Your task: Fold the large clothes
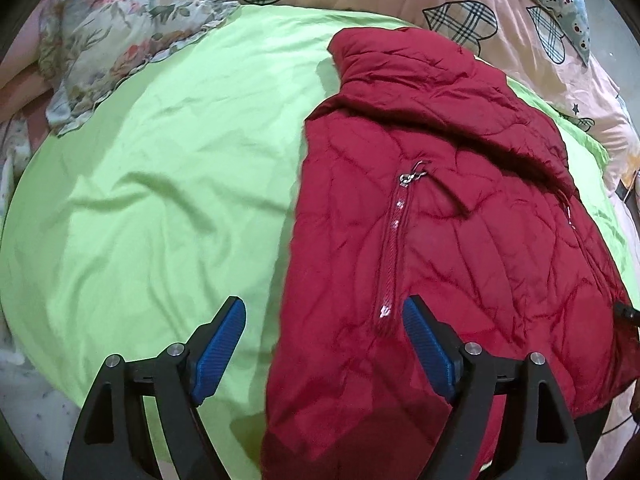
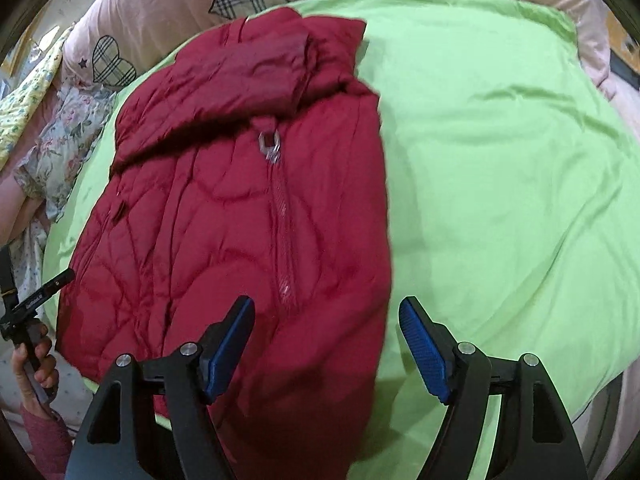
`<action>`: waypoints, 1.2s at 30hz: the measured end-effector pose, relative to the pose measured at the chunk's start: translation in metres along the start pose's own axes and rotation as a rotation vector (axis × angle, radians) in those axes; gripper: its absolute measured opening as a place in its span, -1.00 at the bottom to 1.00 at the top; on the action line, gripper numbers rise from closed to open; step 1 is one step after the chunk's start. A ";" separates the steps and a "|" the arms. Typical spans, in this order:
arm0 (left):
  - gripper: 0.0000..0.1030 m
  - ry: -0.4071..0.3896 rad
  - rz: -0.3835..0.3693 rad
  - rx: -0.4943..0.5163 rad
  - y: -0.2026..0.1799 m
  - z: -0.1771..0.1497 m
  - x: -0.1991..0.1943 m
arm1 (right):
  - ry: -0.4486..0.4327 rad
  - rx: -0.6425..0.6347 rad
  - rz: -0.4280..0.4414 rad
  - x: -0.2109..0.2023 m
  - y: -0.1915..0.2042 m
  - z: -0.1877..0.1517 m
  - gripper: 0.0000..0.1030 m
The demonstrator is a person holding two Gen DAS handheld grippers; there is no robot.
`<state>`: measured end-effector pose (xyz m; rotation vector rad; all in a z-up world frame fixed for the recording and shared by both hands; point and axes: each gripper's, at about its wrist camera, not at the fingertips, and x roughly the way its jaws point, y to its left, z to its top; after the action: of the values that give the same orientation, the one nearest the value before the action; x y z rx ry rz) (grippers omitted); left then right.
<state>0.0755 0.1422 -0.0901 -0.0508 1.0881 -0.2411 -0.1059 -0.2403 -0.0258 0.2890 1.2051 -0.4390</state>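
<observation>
Left wrist view: the red quilted puffer jacket lies folded on the lime green sheet of the bed, right of centre; its near hem is cut off behind the left claw, which stands wide open, holding nothing.

Right wrist view: the jacket lies left, slightly blurred; the right claw gapes wide and empty above its near right edge; a hand at the far left edge is partly cut off

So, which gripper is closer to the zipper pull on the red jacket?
Probably the left, by a small margin. The left gripper hangs open just left of the zipper line, below the zipper pull. The right gripper hangs open over the red jacket's right edge, also below the pull.
</observation>
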 end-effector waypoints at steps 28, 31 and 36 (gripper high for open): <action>0.61 0.089 -0.134 0.015 0.008 -0.038 0.004 | -0.033 -0.039 0.084 -0.017 0.007 -0.046 0.07; 0.61 0.091 -0.137 0.020 0.010 -0.041 0.005 | -0.034 -0.035 0.093 -0.017 0.006 -0.048 0.07; 0.43 0.080 -0.159 0.021 0.011 -0.043 0.002 | -0.045 -0.039 0.098 -0.018 0.007 -0.049 0.05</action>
<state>0.0401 0.1555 -0.1132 -0.1102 1.1618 -0.4007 -0.1489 -0.2095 -0.0256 0.3020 1.1490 -0.3346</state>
